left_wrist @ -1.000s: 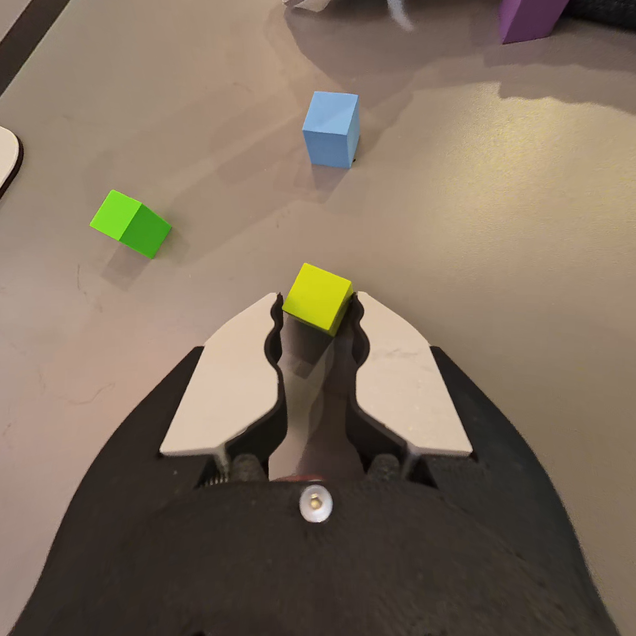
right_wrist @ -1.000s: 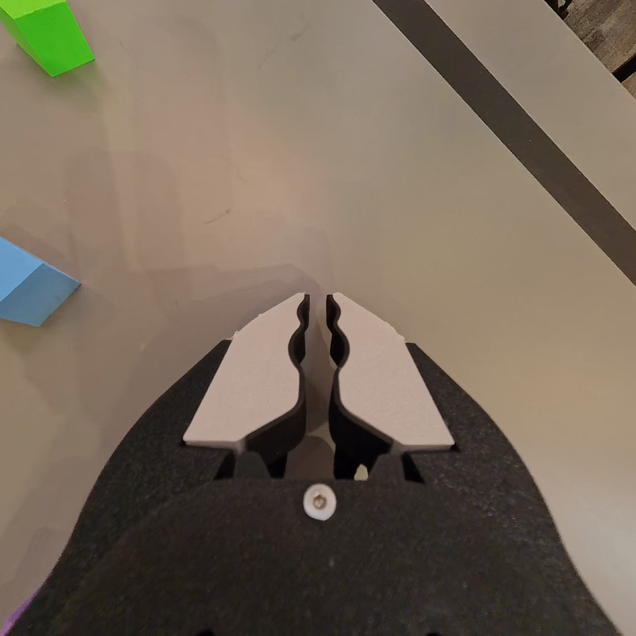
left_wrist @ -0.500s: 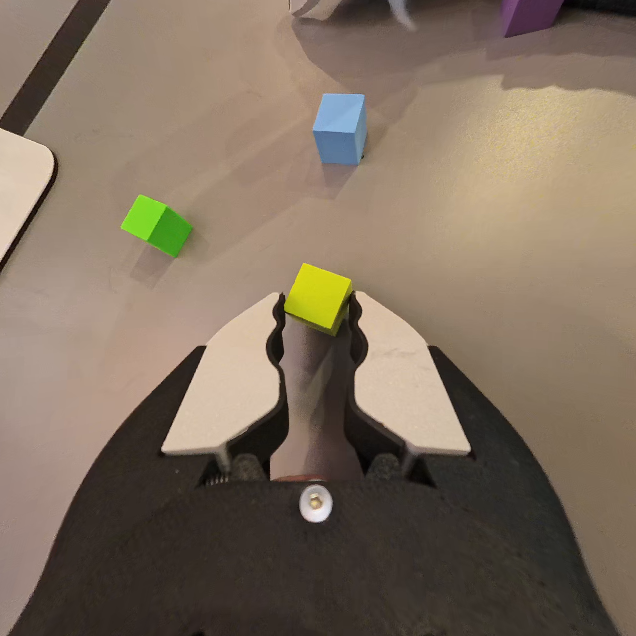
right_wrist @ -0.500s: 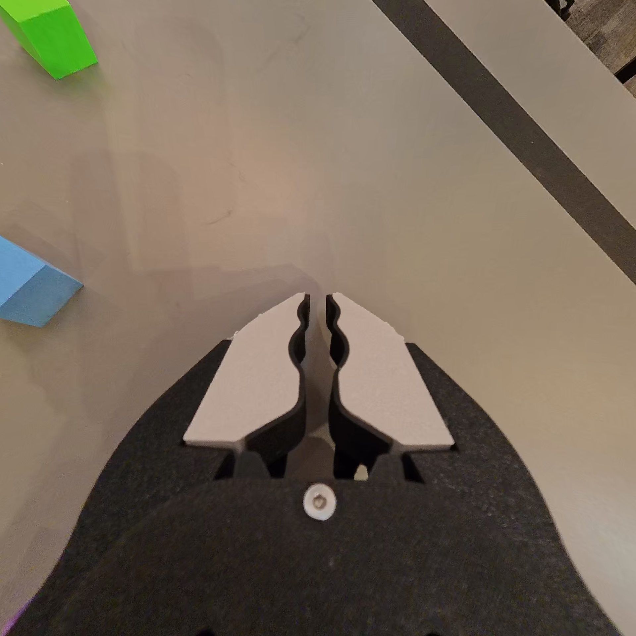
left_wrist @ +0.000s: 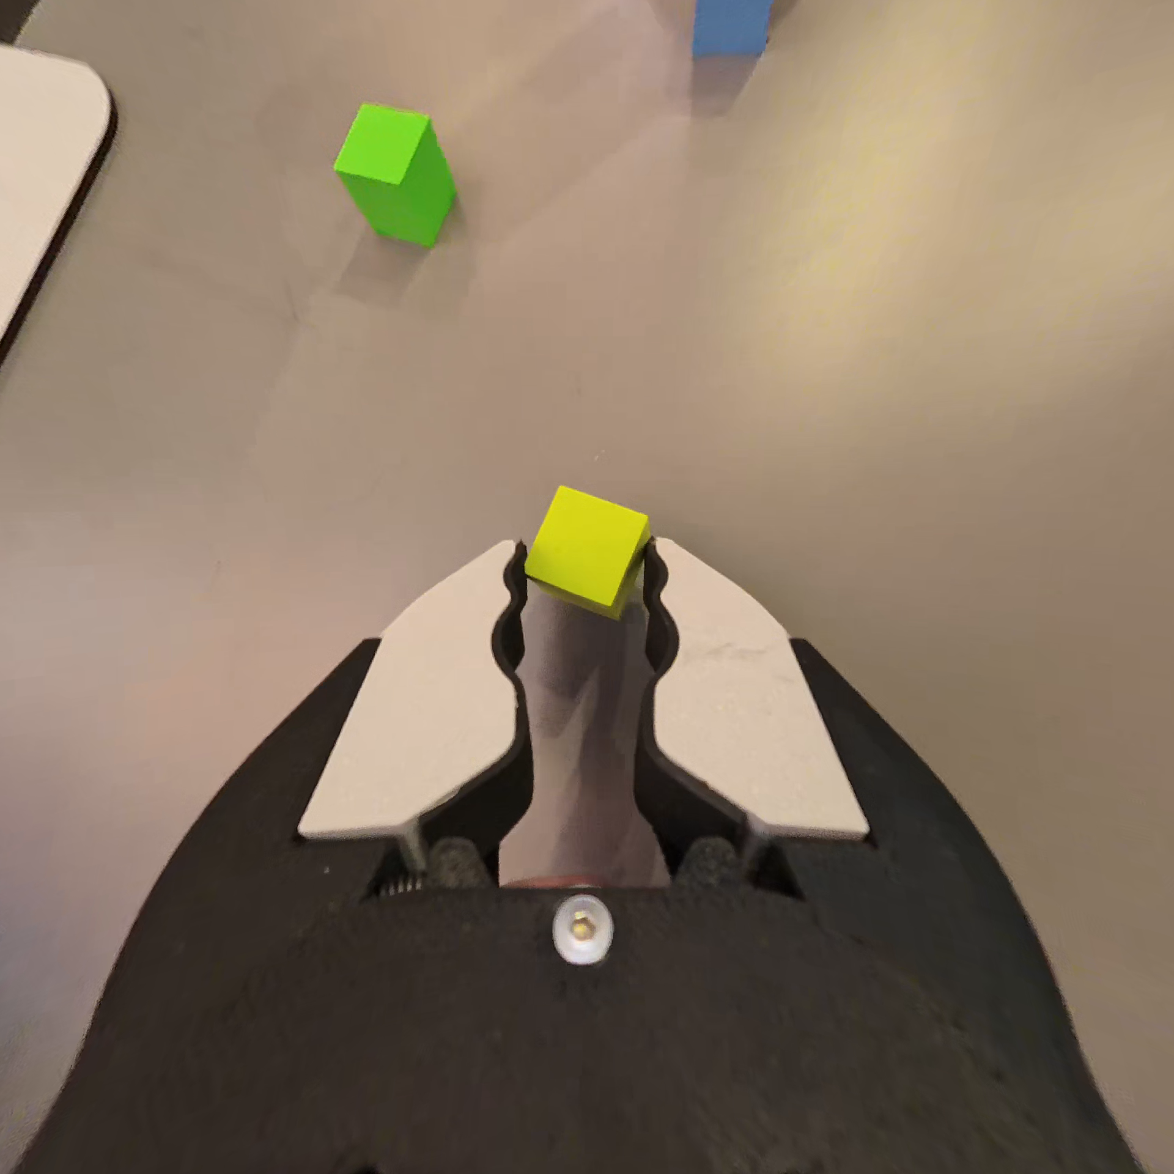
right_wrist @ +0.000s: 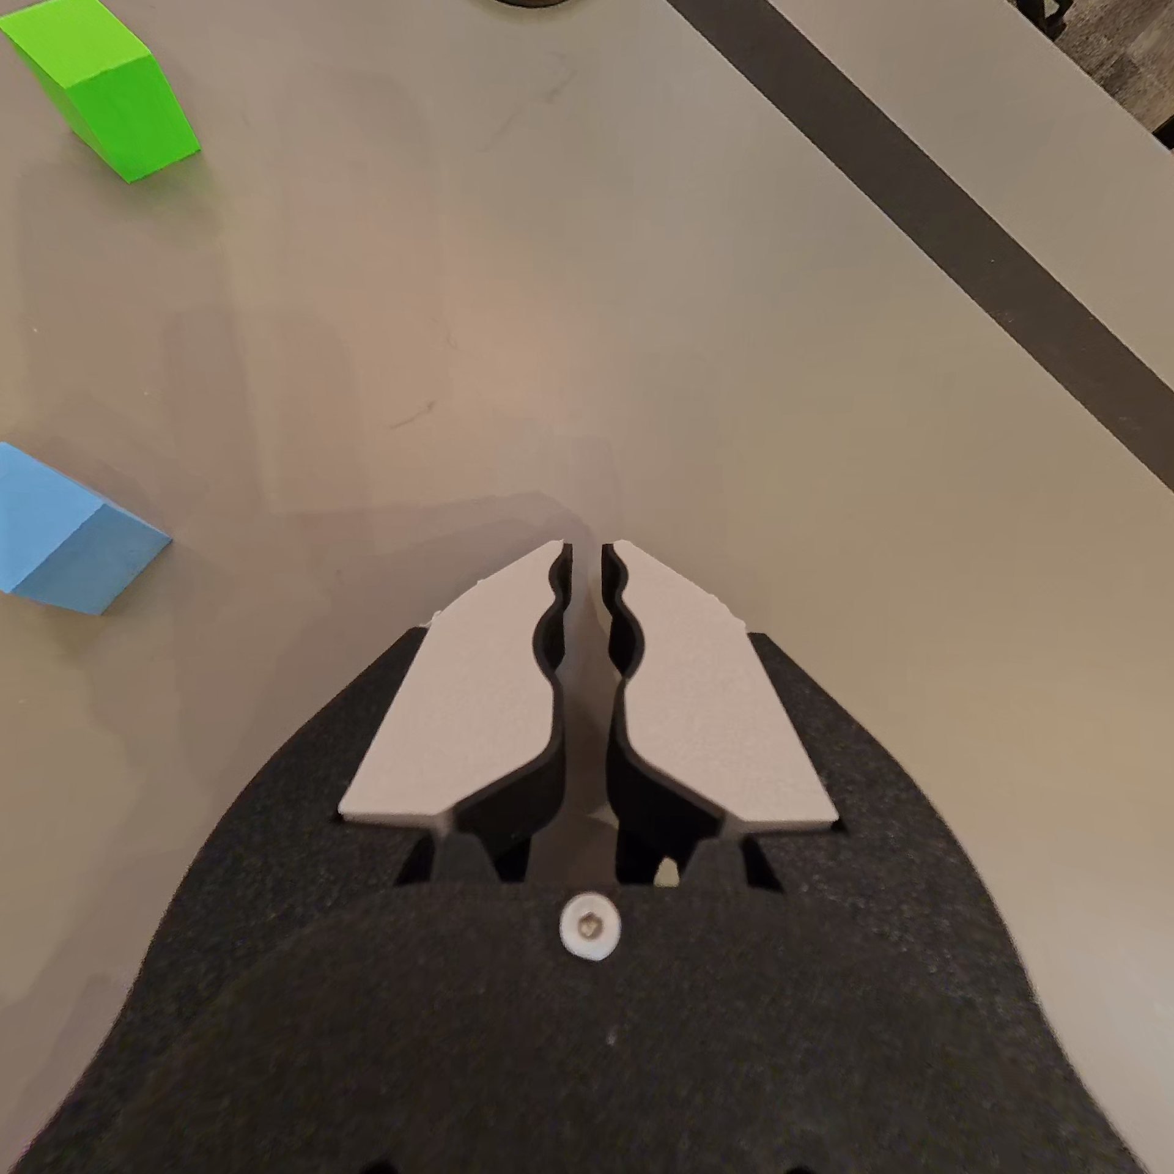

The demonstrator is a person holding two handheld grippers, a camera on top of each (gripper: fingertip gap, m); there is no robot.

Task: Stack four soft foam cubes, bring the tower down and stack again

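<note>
Left and right wrist views of a stacking cycle, taken at the pick-and-carry step. The left claw (left_wrist: 586, 551) grips a yellow-green foam cube (left_wrist: 587, 551) at its fingertips, one pad against each side, the cube turned slightly askew and lifted clear of the grey table (left_wrist: 889, 381). The right claw (right_wrist: 584, 553) holds nothing: its fingers (right_wrist: 495, 686) stand nearly together with a narrow slit of table visible between them, and it hangs over a bare part of the surface.

No tower stands in either view, so the step in hand is judged to be the start of a stack. A green cube (left_wrist: 395, 175) lies ahead and to the left of the carried one, well apart from it; a blue cube (left_wrist: 730, 28) sits farther off at the top edge, partly cut by the frame. The next move calls for choosing one resting cube as the base, bringing the held cube squarely over its top face, levelling it, and opening the claw only once it sits flat. Soft foam may spring back on release.

Count: three cubes are visible (one yellow-green, one green, one blue); a fourth does not show. Two claws. One pale rounded board (left_wrist: 44, 178) lies at the left edge.
</note>
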